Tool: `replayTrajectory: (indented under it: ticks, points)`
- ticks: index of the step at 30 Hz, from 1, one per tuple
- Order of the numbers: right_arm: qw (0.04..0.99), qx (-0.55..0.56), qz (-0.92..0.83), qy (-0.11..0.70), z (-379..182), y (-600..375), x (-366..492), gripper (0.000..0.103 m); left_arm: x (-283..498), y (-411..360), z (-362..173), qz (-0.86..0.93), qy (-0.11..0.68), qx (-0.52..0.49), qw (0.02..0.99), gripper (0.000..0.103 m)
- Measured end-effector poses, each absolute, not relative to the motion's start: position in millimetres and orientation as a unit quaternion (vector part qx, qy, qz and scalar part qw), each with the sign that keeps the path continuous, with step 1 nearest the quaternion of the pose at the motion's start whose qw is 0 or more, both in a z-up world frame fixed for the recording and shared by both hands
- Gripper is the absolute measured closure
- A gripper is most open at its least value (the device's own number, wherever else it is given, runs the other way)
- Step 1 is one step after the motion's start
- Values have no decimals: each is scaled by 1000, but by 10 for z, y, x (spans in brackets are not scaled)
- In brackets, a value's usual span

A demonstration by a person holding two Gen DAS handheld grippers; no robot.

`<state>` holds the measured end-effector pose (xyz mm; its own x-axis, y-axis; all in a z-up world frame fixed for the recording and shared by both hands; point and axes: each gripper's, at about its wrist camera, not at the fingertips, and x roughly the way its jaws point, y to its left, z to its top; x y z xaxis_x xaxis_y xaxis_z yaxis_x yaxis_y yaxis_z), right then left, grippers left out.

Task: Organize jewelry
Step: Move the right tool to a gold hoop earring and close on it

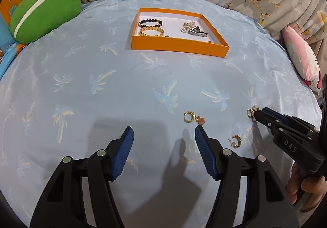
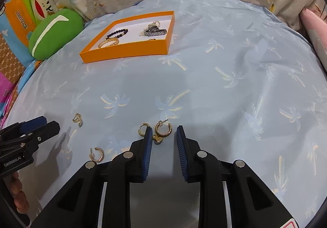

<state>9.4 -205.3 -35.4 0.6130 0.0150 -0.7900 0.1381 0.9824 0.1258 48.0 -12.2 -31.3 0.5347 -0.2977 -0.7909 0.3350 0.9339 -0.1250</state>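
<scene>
Left wrist view: the left tool hangs spread over the satin palm-print bedsheet; a gold charm earring lies just beyond it. The orange cardboard box holds beaded bracelets, upper centre.

Right wrist view: the right tool is spread around a textured gold hoop earring at lower centre, not yet pinching it. Next, probably close gently on the thin hoop.

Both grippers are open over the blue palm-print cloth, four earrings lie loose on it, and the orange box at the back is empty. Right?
Not quite: the orange box is not empty. The left wrist view shows a black bead bracelet, a gold chain bracelet and a tangle of pearls and metal band in it. The rest stands: left gripper and right gripper open, earrings loose on the cloth.
</scene>
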Motion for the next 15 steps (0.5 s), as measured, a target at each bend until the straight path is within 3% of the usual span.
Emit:
replayTrajectory:
  ticks: [2,6,9,15]
  points:
    - [895,84,-34,437,-356,-2043,120,79,479,-131,-327,-182,448,23,875,43]
    - [896,81,-37,435,-364,-2055,131,94,487,-150,-333,-184,448,24,875,43]
    - [896,91,-39,433,-359,-2095,129,97,495,-161,-346,-184,451,23,873,43]
    - [893,102,-36,436,-346,-2154,105,97,451,-205,-328,-193,450,24,872,43]
